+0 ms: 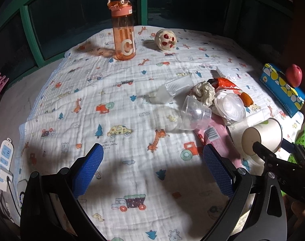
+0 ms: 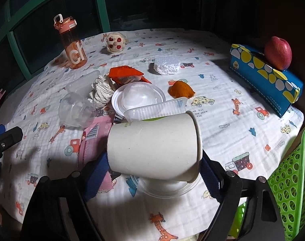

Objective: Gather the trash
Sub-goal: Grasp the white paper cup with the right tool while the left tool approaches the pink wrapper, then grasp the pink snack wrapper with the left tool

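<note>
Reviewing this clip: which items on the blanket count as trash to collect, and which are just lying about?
Trash: paper cup between the right gripper's jaws, clear plastic cup, crumpled tissue, orange wrapper, round lid, foam piece, pink packet.

Lying about: water bottle, apple, tissue box, stuffed toy, power strip.

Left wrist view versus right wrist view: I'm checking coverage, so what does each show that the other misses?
Only the left wrist view shows the white power strip beside the blanket. Only the right wrist view shows the orange peel and the clear plastic lid under the white paper cup. Both show that cup between the right gripper's fingers, the orange water bottle and the red apple.
</note>
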A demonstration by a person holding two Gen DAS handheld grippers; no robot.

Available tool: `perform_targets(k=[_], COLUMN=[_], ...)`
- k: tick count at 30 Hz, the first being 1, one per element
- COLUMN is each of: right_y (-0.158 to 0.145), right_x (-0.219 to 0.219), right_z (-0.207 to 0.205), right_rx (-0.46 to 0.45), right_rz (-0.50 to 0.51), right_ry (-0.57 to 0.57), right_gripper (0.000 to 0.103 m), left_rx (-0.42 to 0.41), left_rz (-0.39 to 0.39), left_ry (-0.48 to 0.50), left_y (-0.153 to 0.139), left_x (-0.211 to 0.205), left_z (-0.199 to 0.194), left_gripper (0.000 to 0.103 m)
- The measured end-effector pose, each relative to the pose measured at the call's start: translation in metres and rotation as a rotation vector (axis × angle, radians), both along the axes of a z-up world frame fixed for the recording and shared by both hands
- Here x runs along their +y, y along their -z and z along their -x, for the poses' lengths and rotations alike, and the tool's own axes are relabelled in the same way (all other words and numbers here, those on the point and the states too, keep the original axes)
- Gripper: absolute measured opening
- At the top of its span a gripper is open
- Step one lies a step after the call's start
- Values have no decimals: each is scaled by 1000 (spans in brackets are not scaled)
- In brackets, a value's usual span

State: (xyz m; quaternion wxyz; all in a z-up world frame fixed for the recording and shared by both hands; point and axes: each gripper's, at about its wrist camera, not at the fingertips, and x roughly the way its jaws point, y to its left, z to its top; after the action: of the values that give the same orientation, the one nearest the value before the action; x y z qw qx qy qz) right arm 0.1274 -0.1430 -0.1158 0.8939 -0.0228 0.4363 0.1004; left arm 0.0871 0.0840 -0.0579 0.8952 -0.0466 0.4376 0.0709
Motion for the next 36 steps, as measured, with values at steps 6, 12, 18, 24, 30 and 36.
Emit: perform_targets(k=[6,12,18,24,30,36], right_y=[-12,-33,-53,-60,-62,-59], right_x=[-10,-30,-60,-90,-115,-133], right_z=[9,22,34,42,47,50], right_rx=[-30,-74,-126,-150,-163,-159], right_rz=[-24,-57,-79,-93,-106,-116], right_ry=[-12,-6,35,87,132,166], right_gripper=[81,81,81,81,81,81], left_rx=[14,63,121,186,221,246], left_rz=[24,97,167,204,178,141], left_ry=[40,106,139,100,83,46], left_y=[4,15,31,48,59,69], left_x=[-16,-41,-67,-82,-95,-102], left_z=[0,-7,-20,-42,-57,-68], left_gripper=[94,83,81,78,78,78])
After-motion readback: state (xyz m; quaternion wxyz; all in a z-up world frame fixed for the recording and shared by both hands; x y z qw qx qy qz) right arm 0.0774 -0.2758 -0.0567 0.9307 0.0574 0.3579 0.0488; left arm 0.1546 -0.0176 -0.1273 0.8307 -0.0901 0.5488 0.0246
